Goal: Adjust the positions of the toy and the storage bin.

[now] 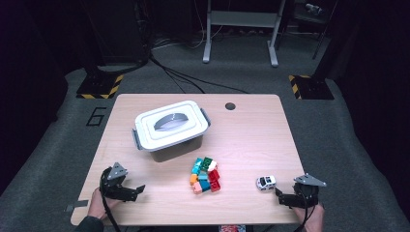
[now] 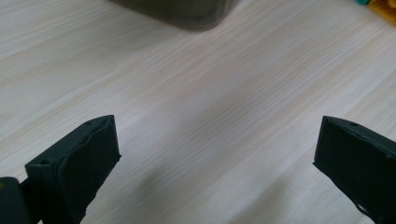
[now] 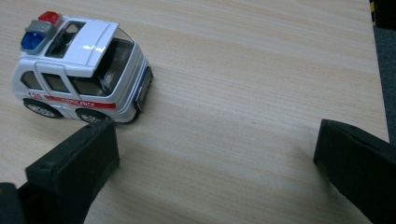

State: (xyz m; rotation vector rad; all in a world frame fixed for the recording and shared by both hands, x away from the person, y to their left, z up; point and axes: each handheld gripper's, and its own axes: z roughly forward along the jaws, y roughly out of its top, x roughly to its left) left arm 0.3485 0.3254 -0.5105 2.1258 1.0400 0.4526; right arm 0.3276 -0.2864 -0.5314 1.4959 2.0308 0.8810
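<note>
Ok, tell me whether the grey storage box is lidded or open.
Lidded. In the high view the white lid sits flat across the storage box, with its handle folded down and grey side latches at both ends.

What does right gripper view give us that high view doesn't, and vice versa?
Right gripper view alone: the toy ambulance's red side stripe, lettering and red and blue roof lights, with open jaws and nothing between them. High view alone: the lidded grey storage box, the pile of coloured blocks, the left gripper, and floor cables. Both: the ambulance on the wooden table beside the right gripper.
</note>
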